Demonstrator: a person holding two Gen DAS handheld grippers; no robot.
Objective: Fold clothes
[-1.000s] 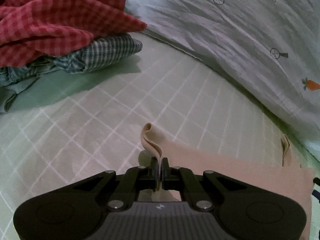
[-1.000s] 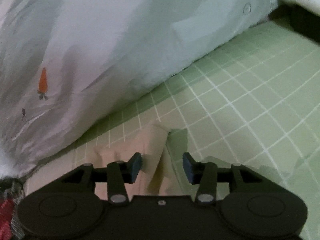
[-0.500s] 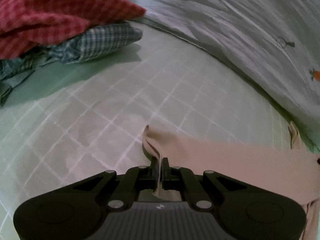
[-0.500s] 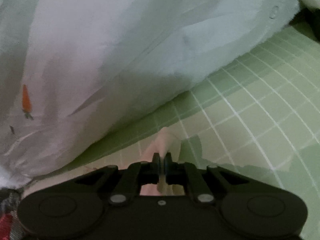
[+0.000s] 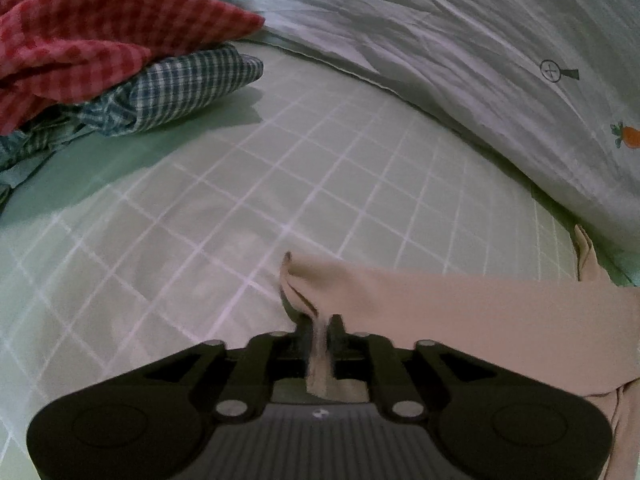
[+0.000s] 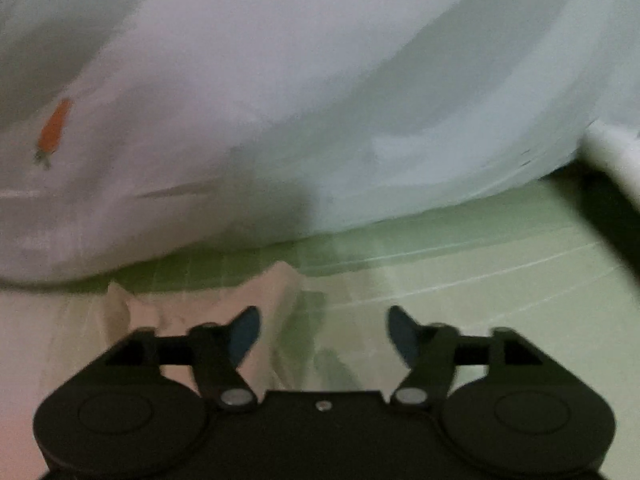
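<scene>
Fold laid: right tongs (image 6: 322,330) just sprang wide, empty; left tongs (image 5: 320,334) loosening around the beige cotton garment (image 5: 460,312) (hem between them); next, regrip toward three o'clock.

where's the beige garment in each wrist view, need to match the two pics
Left wrist: the beige garment runs from bottom centre to the right edge; a fold of it sits between the left gripper jaws, which have just been opening.
Right wrist: it lies at lower left, left of and past the right gripper, whose jaws have just opened wide.
Shared landmark: the white quilt with a carrot print.
</scene>
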